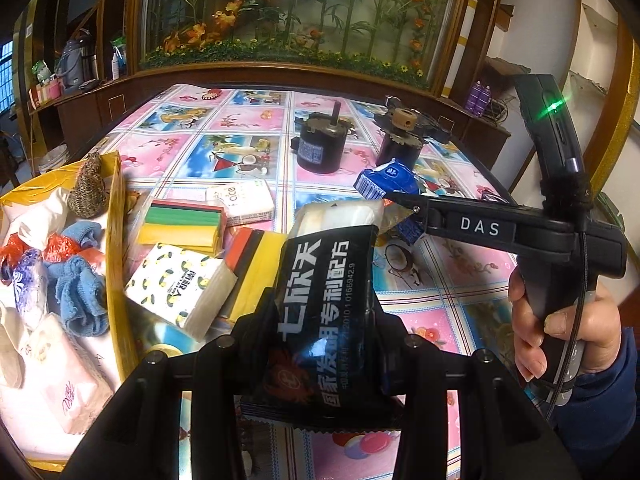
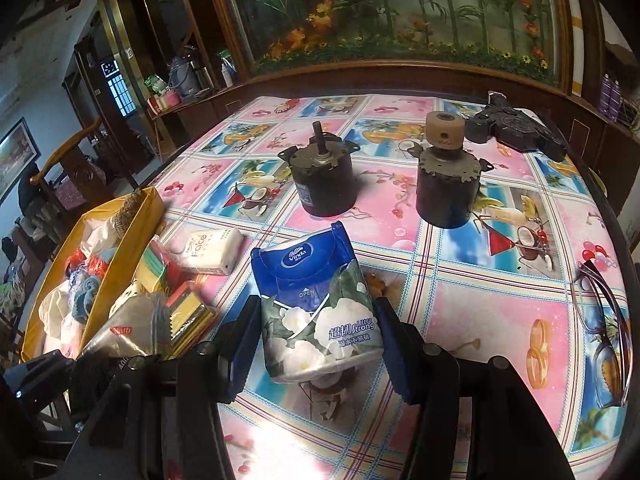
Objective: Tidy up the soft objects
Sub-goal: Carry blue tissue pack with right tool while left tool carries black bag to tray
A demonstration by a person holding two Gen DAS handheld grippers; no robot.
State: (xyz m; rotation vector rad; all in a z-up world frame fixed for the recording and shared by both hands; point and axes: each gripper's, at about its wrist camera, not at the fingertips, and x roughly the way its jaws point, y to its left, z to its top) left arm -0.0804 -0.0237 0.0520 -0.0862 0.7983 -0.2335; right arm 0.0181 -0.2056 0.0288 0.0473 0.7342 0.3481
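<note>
Clamped between the left claw's jaws is a black sachet, while a blue tissue pack is gripped by the right claw above the surface.

left gripper: jaws clamped on a black packet
right gripper: jaws gripping a tissue pack
hand: wrapped round the right gripper's handle

The left hand-held gripper is closed on a black packet above the desk. At the desk's left edge stands a yellow box.
</note>
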